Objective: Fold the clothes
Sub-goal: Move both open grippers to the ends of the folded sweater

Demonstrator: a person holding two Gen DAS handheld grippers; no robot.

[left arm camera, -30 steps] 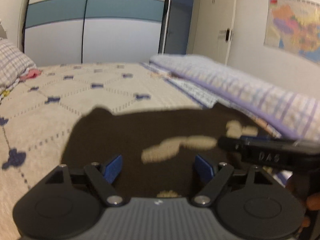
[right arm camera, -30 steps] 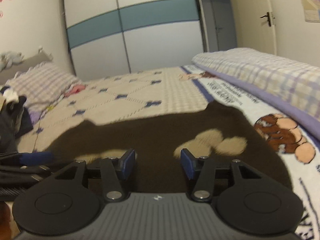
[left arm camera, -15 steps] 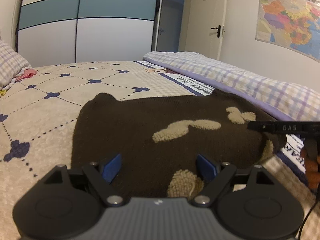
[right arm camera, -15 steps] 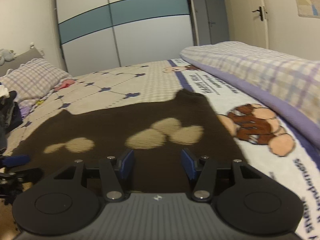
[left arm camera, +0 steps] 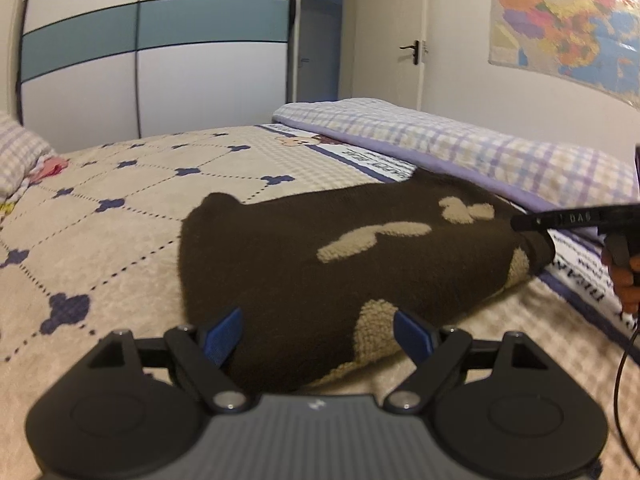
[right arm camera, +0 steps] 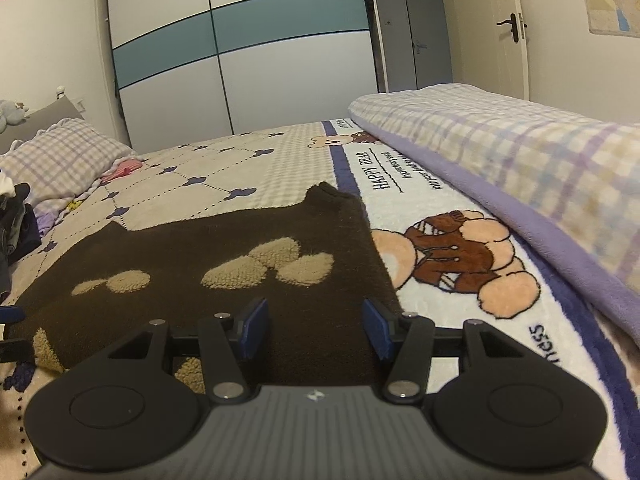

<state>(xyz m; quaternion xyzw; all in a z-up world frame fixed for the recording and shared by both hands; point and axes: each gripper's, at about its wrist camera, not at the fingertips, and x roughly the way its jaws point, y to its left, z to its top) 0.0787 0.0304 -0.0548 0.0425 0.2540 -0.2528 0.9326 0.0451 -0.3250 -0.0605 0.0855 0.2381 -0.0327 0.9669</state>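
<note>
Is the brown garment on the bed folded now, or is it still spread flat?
Folded. The brown garment lies doubled on the bed: its near edge is a thick rounded fold, and beige fleece lining peeks out beneath it.

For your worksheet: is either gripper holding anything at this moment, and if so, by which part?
Nothing is held. The left gripper and right gripper both stand open just above the near edge of the brown fleece garment, pads clear of the fabric.

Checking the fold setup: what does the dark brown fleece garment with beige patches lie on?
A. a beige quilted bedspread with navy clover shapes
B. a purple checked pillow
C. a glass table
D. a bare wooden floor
A: the dark brown fleece garment is spread flat on the beige quilted bedspread with navy clover shapes.
</note>
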